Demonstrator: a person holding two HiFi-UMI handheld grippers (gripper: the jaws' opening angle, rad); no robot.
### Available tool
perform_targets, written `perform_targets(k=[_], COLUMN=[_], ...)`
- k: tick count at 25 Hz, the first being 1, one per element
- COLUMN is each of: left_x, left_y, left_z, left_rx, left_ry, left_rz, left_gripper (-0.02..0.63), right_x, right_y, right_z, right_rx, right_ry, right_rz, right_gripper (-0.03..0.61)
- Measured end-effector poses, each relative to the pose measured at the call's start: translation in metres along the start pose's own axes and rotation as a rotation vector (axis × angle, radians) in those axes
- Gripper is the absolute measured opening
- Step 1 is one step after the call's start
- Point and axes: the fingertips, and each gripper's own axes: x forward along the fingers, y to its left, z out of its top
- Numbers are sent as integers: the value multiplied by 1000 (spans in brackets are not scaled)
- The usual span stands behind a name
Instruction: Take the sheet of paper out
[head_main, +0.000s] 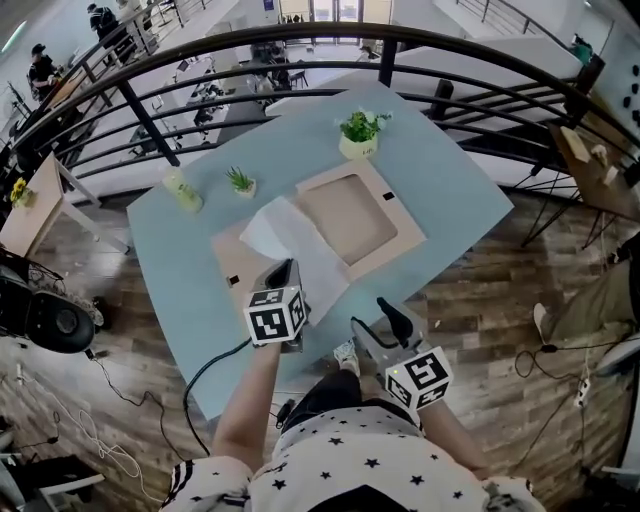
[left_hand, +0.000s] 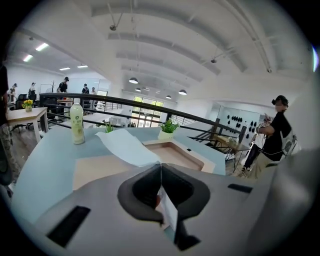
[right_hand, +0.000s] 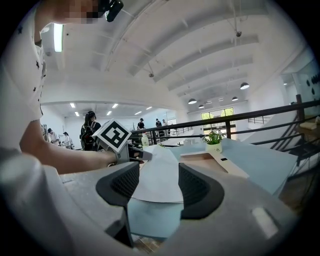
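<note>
Left to right:

Pale green plastic bottle (head_main: 183, 190) and small green plant in a pale pot (head_main: 240, 181) stand upright on the blue-grey tabletop (head_main: 460, 190), near the far corner of the white sheet of paper (head_main: 295, 245). Risk 1: a sideways swing of the sheet could brush that corner against either one. The bottle looks tall and easy to tip.

Left gripper (head_main: 283, 268): jaws closed flat on the sheet's near edge, with a short tab poking out behind the pads. The sheet slopes up and away from there, over the left panel of the flat beige tray with the square recess (head_main: 400, 225). It looks clear of the recess; can't tell if the far edge touches the tray. Risk 2: it's a thin pinch at a single point, so a jerk could slip or tear it. Risk 3: if the far edge drags, it could fold or catch on the recess rim.

Larger leafy plant in a pale pot (head_main: 360, 132) sits behind the tray, well apart from the sheet. Low concern.

Right gripper (head_main: 375, 318): jaws wide, nothing between them, off the table's near edge. It isn't backing up the hold, so if the sheet slips, nothing catches it.
</note>
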Motion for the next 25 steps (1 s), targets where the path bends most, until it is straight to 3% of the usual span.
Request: perform_targets(k=[14,25], left_x=[-113,-173], left_y=[-23,-49], left_z=[-12,-30], left_rx=[17,9], left_ry=[-96,-147], left_rz=[-72,-128], left_gripper=[6,6], right_x=[-50,-85], right_y=[57,68], right_z=[0,3], right_rx=[-41,-47], right_ry=[-58,-100], right_rz=[-84,-186], right_gripper=[205,44])
